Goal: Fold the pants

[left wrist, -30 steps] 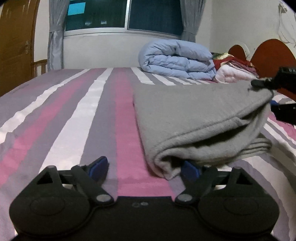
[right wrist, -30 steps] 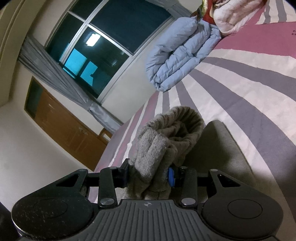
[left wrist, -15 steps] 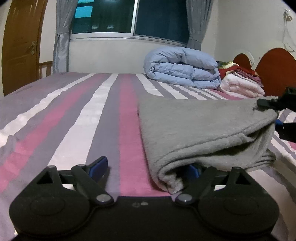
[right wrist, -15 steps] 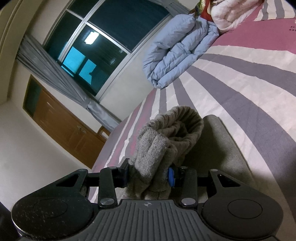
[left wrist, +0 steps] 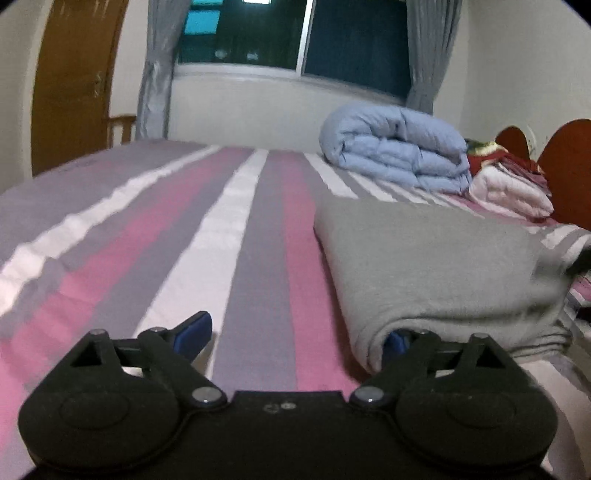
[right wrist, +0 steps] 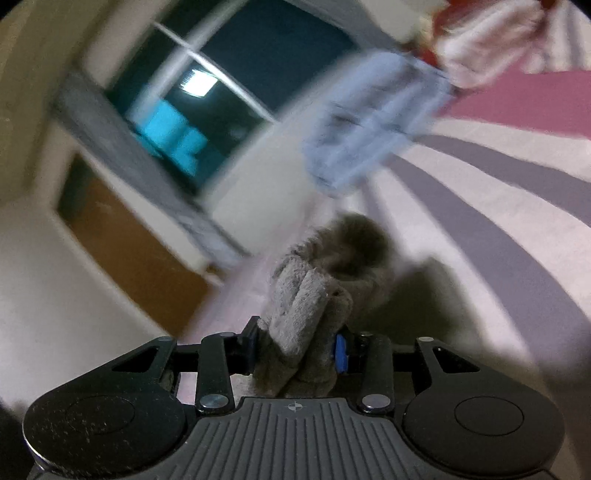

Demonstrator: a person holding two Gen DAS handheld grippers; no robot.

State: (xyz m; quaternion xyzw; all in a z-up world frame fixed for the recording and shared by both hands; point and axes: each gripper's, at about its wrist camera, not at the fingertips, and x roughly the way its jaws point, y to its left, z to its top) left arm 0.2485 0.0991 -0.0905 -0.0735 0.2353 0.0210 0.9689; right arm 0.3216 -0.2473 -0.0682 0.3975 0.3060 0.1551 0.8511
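Left gripper [left wrist: 295,334] sits low over the bed w/ jaws spread wide; they've just been opening a bit further, and nothing is pinched btwn them, only bare striped sheet [left wrist: 236,236] in the gap. Its right-hand blue pad is tucked under the near rolled edge of the grey pants [left wrist: 436,266], not clamping it, so this side looks let go. Compared w/ a sec ago the pants look flatter here: the folded stack lies on the sheet just right of the gripper's centre line, top layer smooth, the far right corner dipping where earlier the other tool held it up higher. Right gripper [right wrist: 295,350] is clamped on a bunched wad of the same grey cloth, pads pressing both sides, no real change in grip; its view is now smeared w/ motion blur, and the bundle sits lower against the bed than before, so that hand seems to be coming down. Read: fold is nearly laid, left side released, right side being lowered to set the last corner; next likely needs that grip let go and a smoothing pass. Farther back sits the folded blue duvet [left wrist: 399,147], pink bedding [left wrist: 509,195] beside it, then window [left wrist: 295,33] and curtains
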